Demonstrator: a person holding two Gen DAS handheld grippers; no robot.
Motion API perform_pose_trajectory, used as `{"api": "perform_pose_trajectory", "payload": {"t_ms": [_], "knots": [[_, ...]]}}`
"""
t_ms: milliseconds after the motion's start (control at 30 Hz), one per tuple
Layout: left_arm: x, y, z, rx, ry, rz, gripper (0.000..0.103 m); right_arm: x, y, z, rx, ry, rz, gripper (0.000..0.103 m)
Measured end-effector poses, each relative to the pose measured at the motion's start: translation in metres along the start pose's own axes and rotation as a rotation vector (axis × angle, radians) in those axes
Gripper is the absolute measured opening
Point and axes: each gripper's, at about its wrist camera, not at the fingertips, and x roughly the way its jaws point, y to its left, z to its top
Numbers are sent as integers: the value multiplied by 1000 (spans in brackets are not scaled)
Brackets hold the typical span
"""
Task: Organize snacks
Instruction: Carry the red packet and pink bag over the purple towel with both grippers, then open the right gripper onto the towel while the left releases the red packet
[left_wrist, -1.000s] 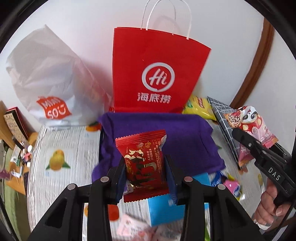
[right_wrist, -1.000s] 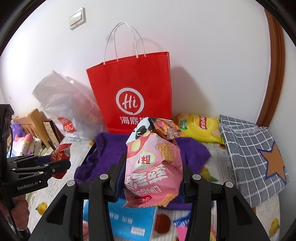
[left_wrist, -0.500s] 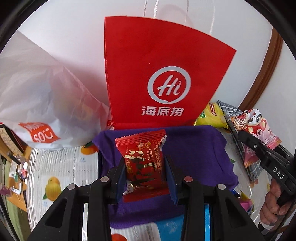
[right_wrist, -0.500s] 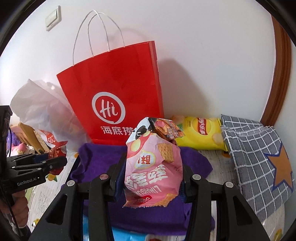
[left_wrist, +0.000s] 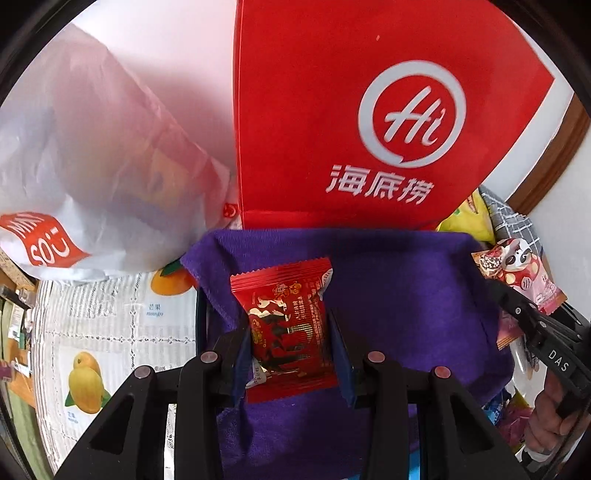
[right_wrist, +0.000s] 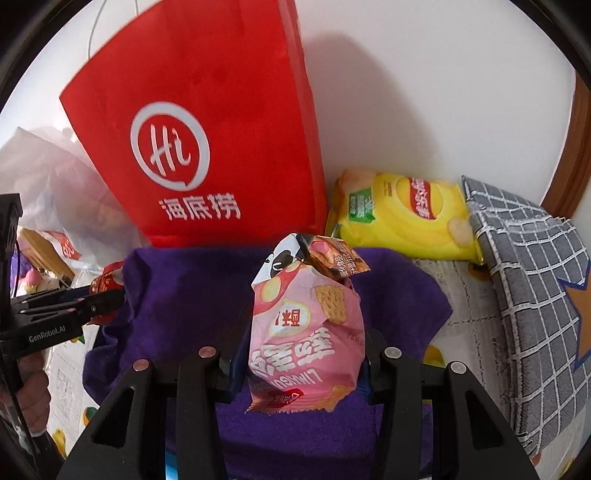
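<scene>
A small red packet (left_wrist: 290, 325), glossy foil with crimped, serrated ends and gold and black print, is pinched upright between the pads of the left gripper (left_wrist: 291, 345). It is held above the purple cloth (left_wrist: 406, 295), over the cloth's left part. A pink biscuit bag (right_wrist: 306, 332), puffed, printed with square crackers and a panda face at its folded top, is clamped in the right gripper (right_wrist: 303, 354), likewise over the purple cloth, toward its right part. Behind the cloth, touching its far edge, a red paper bag (left_wrist: 351, 122) with a white "Hi" emblem is stood upright. A yellow crisp packet (right_wrist: 402, 214) is laid just beyond the cloth's far right corner.
</scene>
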Motion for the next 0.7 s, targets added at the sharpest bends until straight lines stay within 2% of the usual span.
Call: {"api": "perform_pose_trajectory", "payload": {"t_ms": [700], "knots": [[24,0,-4,10,87,26,37,33,8,-10,-55,103,-12,46]]}}
